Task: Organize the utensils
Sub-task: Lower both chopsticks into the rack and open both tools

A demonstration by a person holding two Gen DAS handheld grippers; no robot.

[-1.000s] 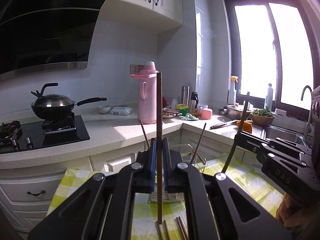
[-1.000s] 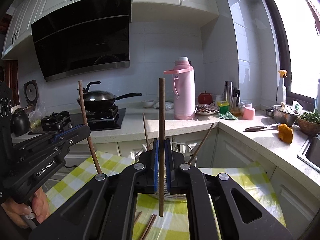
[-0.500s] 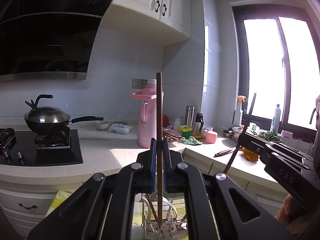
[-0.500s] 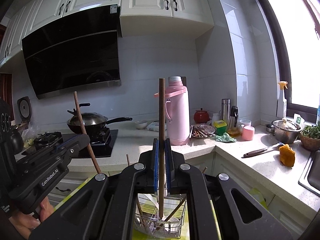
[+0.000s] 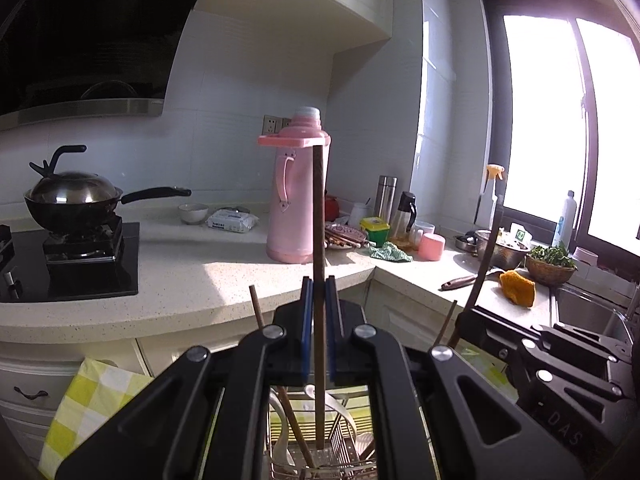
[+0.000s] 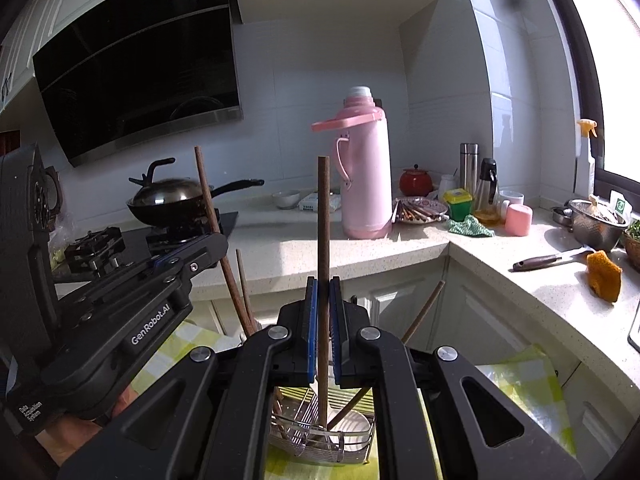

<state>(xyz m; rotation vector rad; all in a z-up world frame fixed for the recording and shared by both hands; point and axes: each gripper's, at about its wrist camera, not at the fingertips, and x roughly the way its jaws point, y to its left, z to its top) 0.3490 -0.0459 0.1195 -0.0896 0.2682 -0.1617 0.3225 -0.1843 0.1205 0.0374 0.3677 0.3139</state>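
- a brown chopstick (image 5: 318, 240) stands upright, clamped between the blue pads of the left gripper (image 5: 319, 312); its lower tip hangs just over the wire utensil basket (image 5: 340, 452) below the gripper.
- a second brown chopstick (image 6: 323, 248) stands upright in the right gripper (image 6: 324, 320), whose jaws are clenched on it; its lower end reaches down into the wire utensil basket (image 6: 320, 436).
- in the basket, under both grippers, other chopsticks lean outward and white spoons (image 6: 348, 424) lie against the wires.
- the basket sits on a yellow checked cloth (image 6: 528, 380) that spreads to either side of the grippers.
- from the right wrist view the left gripper (image 6: 188, 256) is close on the left, its chopstick tilted; a hand (image 6: 80, 436) shows beneath its body.
- ahead of the grippers, on the counter (image 5: 200, 280), stands a pink thermos (image 5: 296, 192).
- far left of it a lidded wok (image 5: 72, 196) sits on the stove.
- to the right lie a plate of chopsticks (image 6: 420, 210), a pink cup (image 6: 519, 220) and a steel colander (image 6: 596, 226).
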